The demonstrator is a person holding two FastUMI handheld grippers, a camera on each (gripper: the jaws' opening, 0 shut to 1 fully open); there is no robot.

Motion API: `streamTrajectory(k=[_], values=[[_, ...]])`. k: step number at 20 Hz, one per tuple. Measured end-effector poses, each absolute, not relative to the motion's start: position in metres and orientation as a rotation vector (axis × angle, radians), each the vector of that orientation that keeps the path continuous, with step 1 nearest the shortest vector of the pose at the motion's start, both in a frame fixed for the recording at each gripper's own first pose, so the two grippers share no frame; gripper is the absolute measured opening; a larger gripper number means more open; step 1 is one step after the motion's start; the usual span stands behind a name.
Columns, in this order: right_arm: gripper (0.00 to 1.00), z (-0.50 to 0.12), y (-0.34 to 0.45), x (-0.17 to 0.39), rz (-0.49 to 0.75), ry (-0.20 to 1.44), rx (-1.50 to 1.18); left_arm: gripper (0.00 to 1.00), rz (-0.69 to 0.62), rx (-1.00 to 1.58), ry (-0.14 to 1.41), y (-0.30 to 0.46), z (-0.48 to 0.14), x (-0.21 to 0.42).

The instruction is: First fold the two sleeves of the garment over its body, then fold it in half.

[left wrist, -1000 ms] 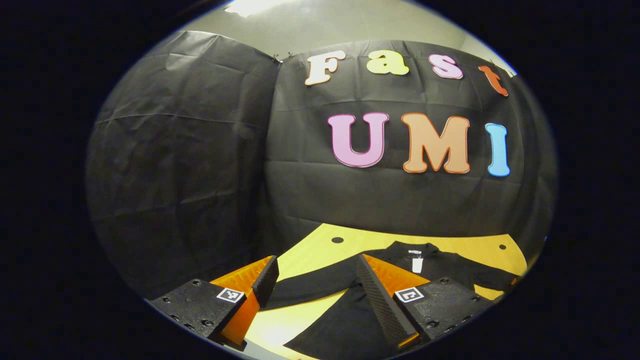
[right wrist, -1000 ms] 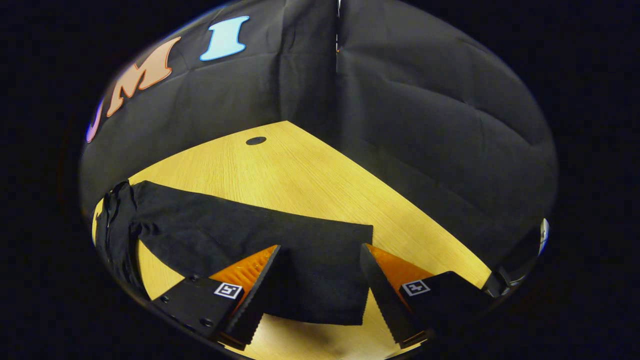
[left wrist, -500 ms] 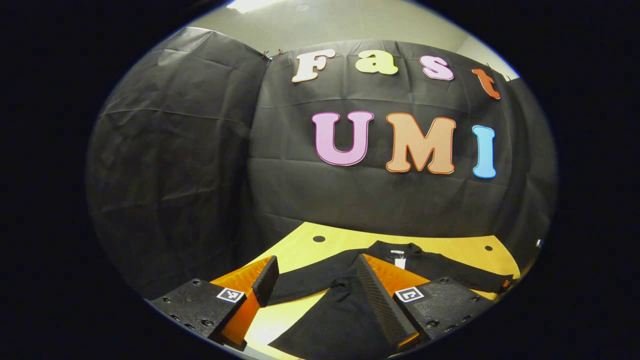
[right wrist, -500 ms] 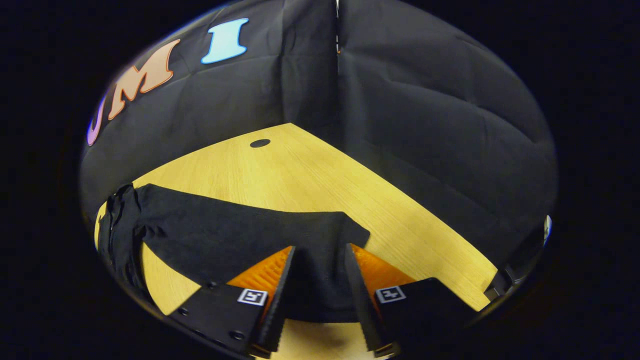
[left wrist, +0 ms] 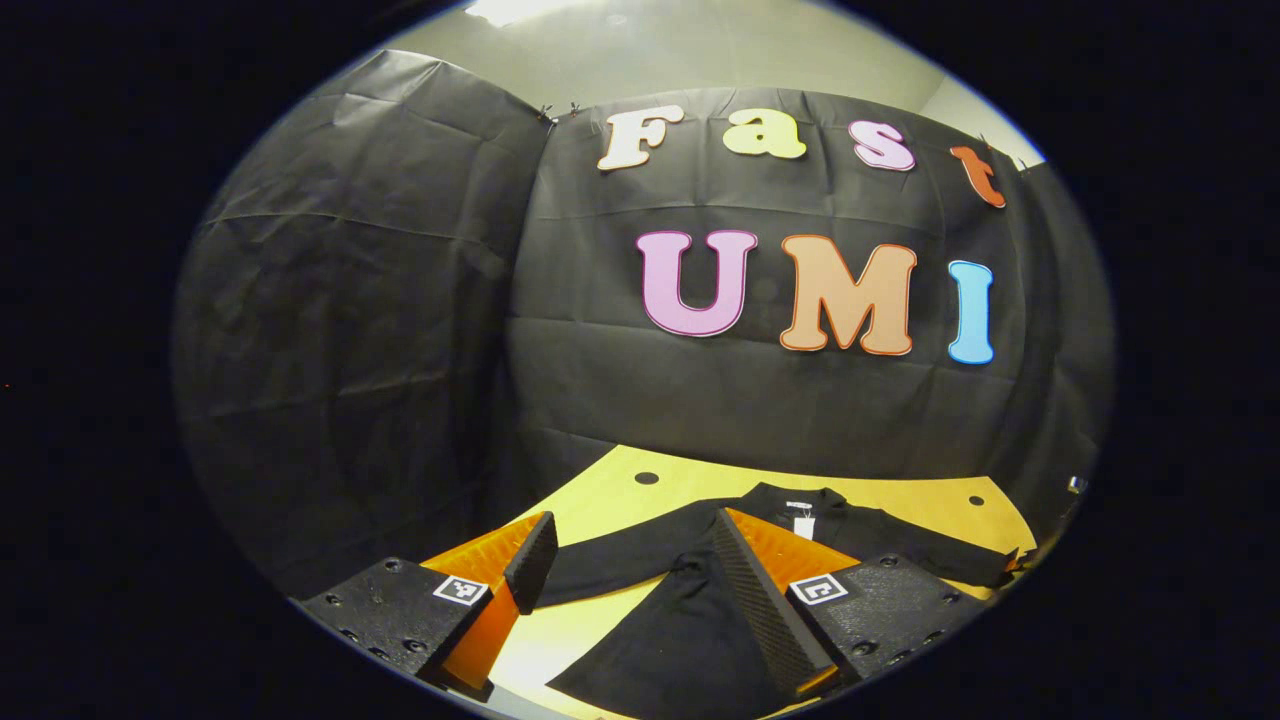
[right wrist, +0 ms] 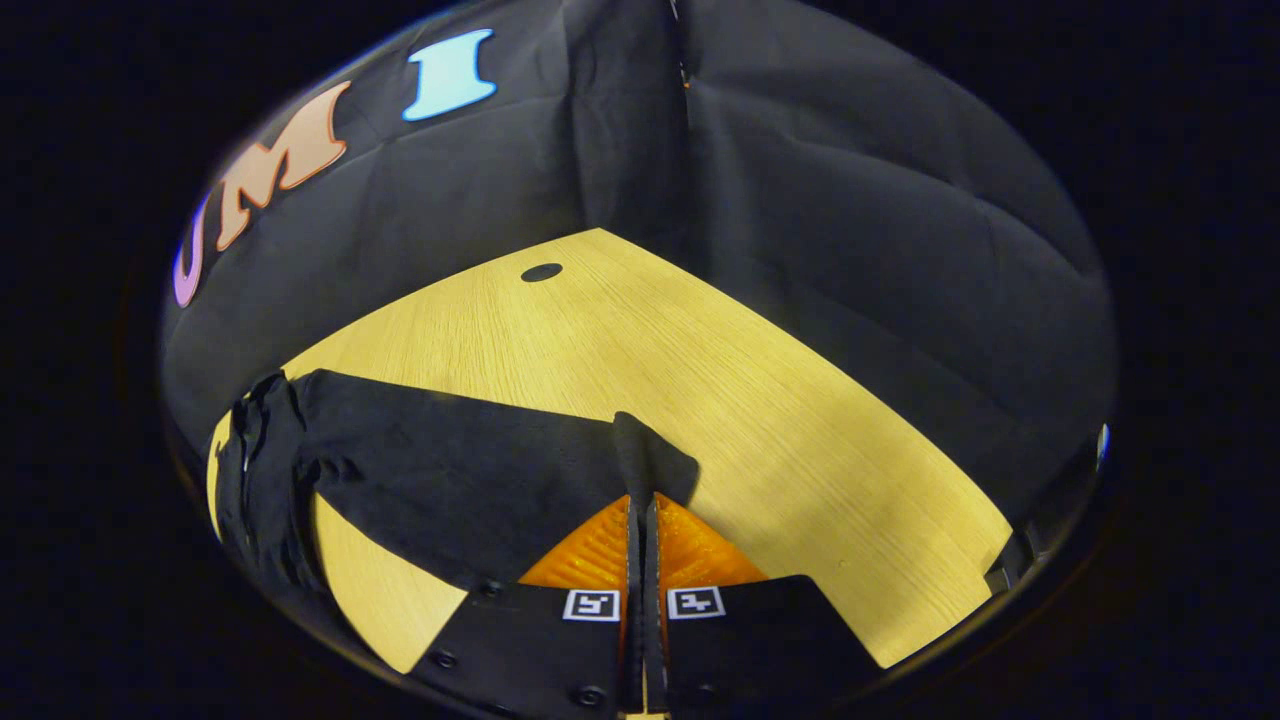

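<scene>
Cloth was pinched: right gripper (right wrist: 641, 520) clamped on the sleeve (right wrist: 470, 480) cuff, left gripper (left wrist: 630, 570) gaping above the shirt (left wrist: 690, 640). A thin bite could slip mid-fold.

No readable txt or nos. Square black-and-white marker tags (left wrist: 461, 589) sit on the left gripper (left wrist: 628, 585) finger bases and on the right gripper (right wrist: 641, 520), patterns only, no words. White neck label (left wrist: 803, 526) on the black garment (left wrist: 690, 640) too small to read.
</scene>
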State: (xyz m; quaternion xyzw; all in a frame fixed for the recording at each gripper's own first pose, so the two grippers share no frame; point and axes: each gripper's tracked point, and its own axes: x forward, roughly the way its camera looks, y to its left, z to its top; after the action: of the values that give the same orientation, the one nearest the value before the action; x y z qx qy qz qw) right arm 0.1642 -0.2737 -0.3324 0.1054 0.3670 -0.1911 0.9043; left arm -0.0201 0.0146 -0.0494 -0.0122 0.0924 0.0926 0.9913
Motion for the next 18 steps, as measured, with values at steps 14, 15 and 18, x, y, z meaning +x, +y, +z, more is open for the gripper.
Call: streamTrajectory(k=[14, 15, 18], values=[[0.03, -0.169, -0.095, 0.229, -0.093, 0.470, 0.081, 0.92, 0.175, -0.082, 0.201, 0.056, -0.059, -0.035], [0.03, -0.163, -0.069, 0.236, -0.054, 0.457, 0.076, 0.93, 0.182, -0.088, 0.201, 0.061, -0.059, -0.036], [0.03, -0.147, 0.003, 0.251, 0.045, 0.428, 0.045, 0.92, 0.207, -0.090, 0.206, 0.079, -0.061, -0.043]])
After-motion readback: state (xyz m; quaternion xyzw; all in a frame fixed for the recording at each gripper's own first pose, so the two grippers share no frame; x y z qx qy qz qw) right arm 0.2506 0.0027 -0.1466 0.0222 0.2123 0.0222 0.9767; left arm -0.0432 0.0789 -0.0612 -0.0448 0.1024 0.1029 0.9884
